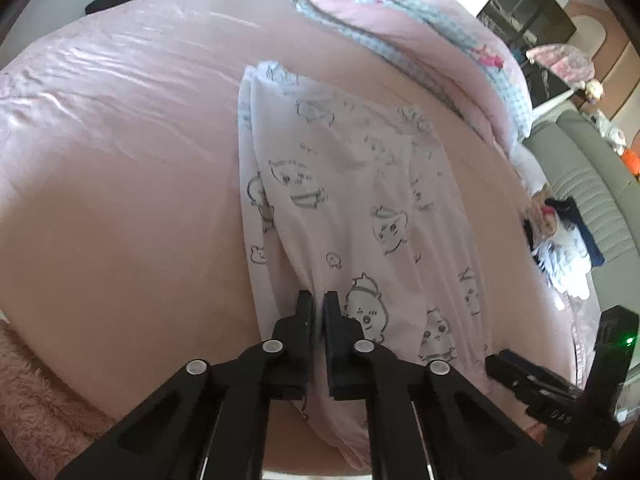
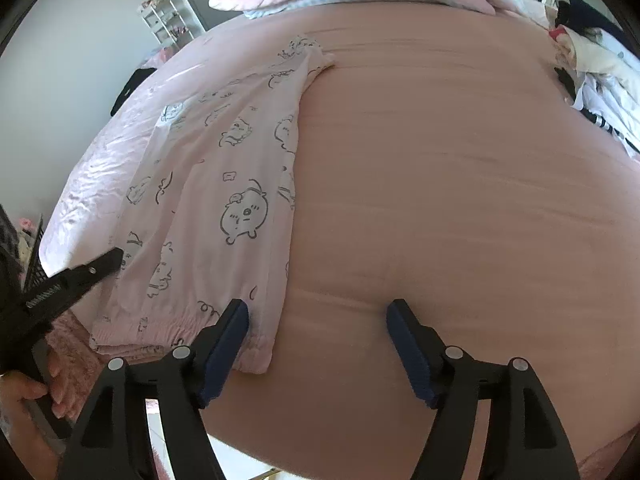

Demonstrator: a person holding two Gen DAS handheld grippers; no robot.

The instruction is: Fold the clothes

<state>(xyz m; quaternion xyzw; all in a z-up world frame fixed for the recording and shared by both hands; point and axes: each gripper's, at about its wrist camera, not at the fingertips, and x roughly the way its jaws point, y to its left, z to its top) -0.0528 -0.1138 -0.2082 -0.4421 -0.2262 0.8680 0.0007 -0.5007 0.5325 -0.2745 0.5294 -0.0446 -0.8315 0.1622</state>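
Pants, pale pink with little cartoon critter doodles all over, are laid out long on the pink bed. In the left wrist view they run from the bottom middle of the frame up toward the upper middle, folded lengthwise so the legs are stacked. In the right wrist view the same pants sit in the left half of the frame, with the elastic waistband at the lower left and the leg ends up near the top middle.

Left gripper is clamped shut on a bunched ridge of the pants fabric, at the lower middle of its own view, jaws pretty much together with cloth pinched between. You can also spot it poking in from the left edge of the right wrist view, touching the pants edge, with a hand on it in the bottom left corner.

Right gripper has its jaws spread wide, nothing held. One blue pad sits over the waistband corner, the other is over bare sheet.

Rolled pink duvet lies across the top of the bed, and a clothes pile is at the upper right of the right wrist view.
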